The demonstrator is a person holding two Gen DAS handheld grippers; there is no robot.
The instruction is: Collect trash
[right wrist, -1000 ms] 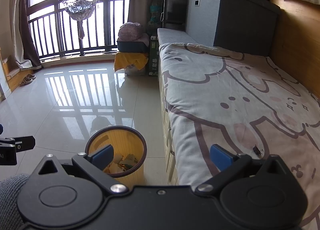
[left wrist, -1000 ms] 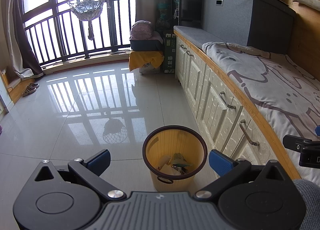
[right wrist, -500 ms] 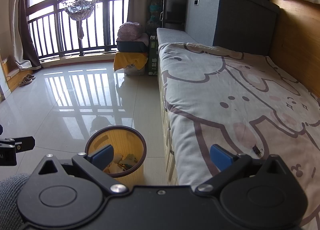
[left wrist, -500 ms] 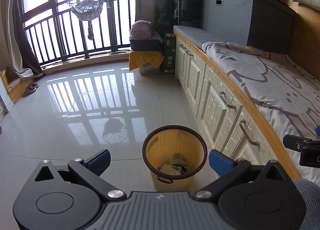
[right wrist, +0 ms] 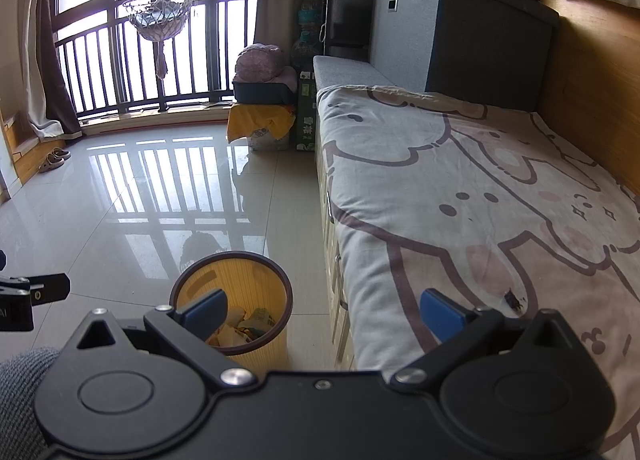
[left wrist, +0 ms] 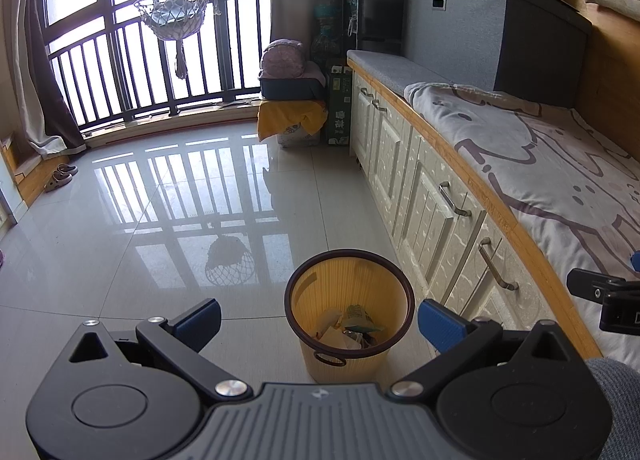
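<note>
Trash (left wrist: 352, 330) is sitting at the bottom of a yellow bin (left wrist: 350, 300) with a dark rim, mostly crumpled paper and some wrappers, and the bin is standing on the shiny tile floor (left wrist: 160, 220) just beside the white cabinet doors (left wrist: 436, 212) under the bed. Both grippers are hanging above it, close to the camera. The left gripper (left wrist: 318, 320) is spreading its blue-tipped fingers (left wrist: 440, 326) wide with nothing between them, and the bin is showing right in the gap. The right gripper (right wrist: 324, 310) is doing the same, fingers wide apart and holding nothing, with its left finger over the bin's rim (right wrist: 230, 260) and its right one over the bed. A grey sleeve (right wrist: 20, 388) is peeking in at the corner of the right wrist view.

On the bed a blanket (right wrist: 480, 196) with a cartoon print is lying flat, and a small dark speck (right wrist: 514, 300) is sitting on it near the right gripper; too small to tell what it is. Further back, a big grey box (left wrist: 480, 24) is standing at the bed's far end, a yellow cloth (left wrist: 290, 118) is draping over a box on the floor, and a net basket (left wrist: 176, 16) is hanging by the railing (left wrist: 120, 72).
</note>
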